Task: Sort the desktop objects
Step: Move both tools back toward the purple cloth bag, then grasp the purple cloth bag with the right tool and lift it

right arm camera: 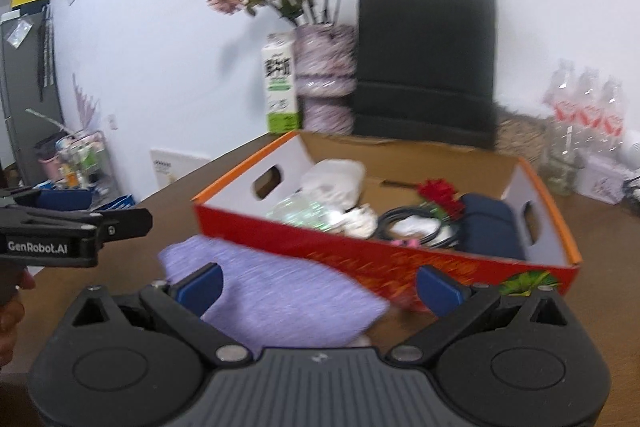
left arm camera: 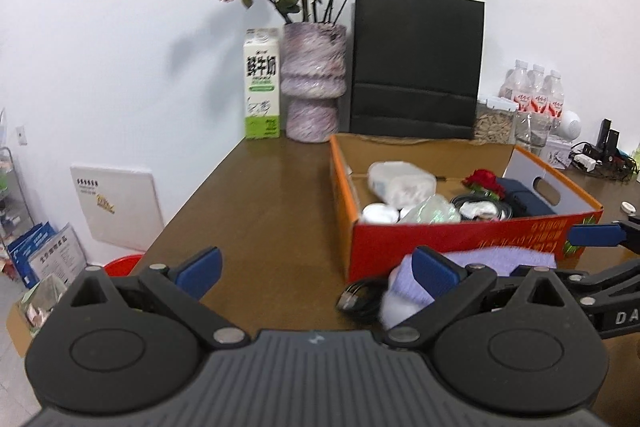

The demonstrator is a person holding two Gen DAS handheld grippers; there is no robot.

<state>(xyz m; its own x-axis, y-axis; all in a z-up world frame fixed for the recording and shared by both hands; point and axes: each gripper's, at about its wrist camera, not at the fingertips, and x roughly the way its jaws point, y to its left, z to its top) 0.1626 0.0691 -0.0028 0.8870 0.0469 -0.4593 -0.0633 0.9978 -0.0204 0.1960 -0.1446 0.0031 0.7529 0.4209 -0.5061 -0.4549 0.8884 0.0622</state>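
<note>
An orange-and-red cardboard box (left arm camera: 460, 239) (right arm camera: 360, 255) stands on the brown table (left arm camera: 260, 219). It holds a white container (left arm camera: 400, 181), a red flower (left arm camera: 484, 181) (right arm camera: 438, 193), a coiled black cable (right arm camera: 416, 223), a navy pouch (right arm camera: 488, 227) and other small items. A lilac cloth (left arm camera: 500, 259) (right arm camera: 272, 295) lies in front of the box. A black cable bundle (left arm camera: 360, 301) lies beside the cloth. My left gripper (left arm camera: 316, 269) is open and empty, left of the cloth. My right gripper (right arm camera: 318, 287) is open, with the cloth between its fingers, and it also shows in the left wrist view (left arm camera: 600, 235).
A milk carton (left arm camera: 262, 87), a vase of dried roses (left arm camera: 314, 83) and a black paper bag (left arm camera: 416, 67) stand along the back wall. Water bottles (left arm camera: 536, 95) and a jar of seeds (left arm camera: 494, 121) stand at back right. A red bin (left arm camera: 124, 264) sits on the floor left of the table.
</note>
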